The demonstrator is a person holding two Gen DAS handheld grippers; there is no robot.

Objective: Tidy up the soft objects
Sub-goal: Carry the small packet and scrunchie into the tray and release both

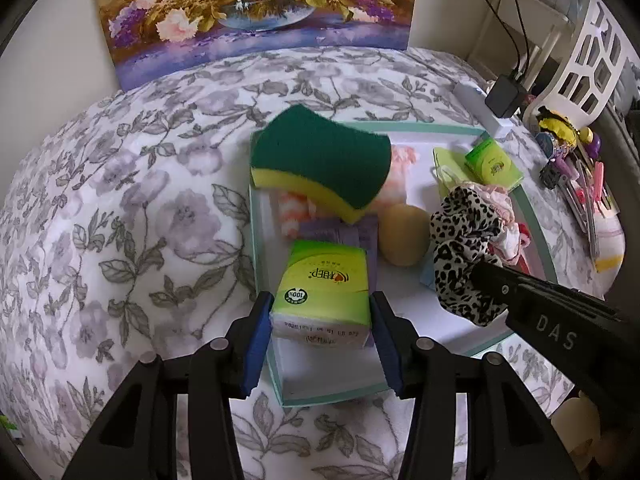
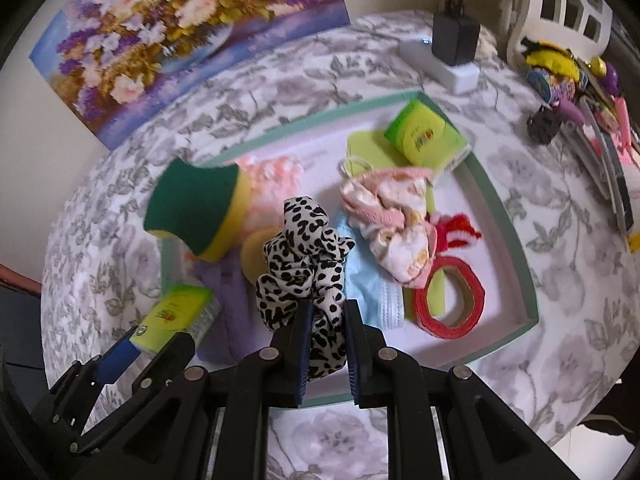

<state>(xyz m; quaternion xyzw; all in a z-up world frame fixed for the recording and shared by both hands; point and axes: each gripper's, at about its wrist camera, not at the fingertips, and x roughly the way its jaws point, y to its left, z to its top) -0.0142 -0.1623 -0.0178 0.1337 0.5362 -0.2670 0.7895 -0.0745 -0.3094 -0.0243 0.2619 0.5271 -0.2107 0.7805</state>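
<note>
The left gripper (image 1: 320,312) squeezes a green tissue pack (image 1: 322,288) and the right gripper (image 2: 326,332) pinches a spotted scrunchie (image 2: 304,256), both over the tray (image 2: 516,240), so next they probably need soft spots to land.

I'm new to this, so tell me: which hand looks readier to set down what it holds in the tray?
Probably the left. The left gripper grips a green tissue pack low over the tray's near corner, while the right gripper holds the leopard scrunchie above other items.
</note>
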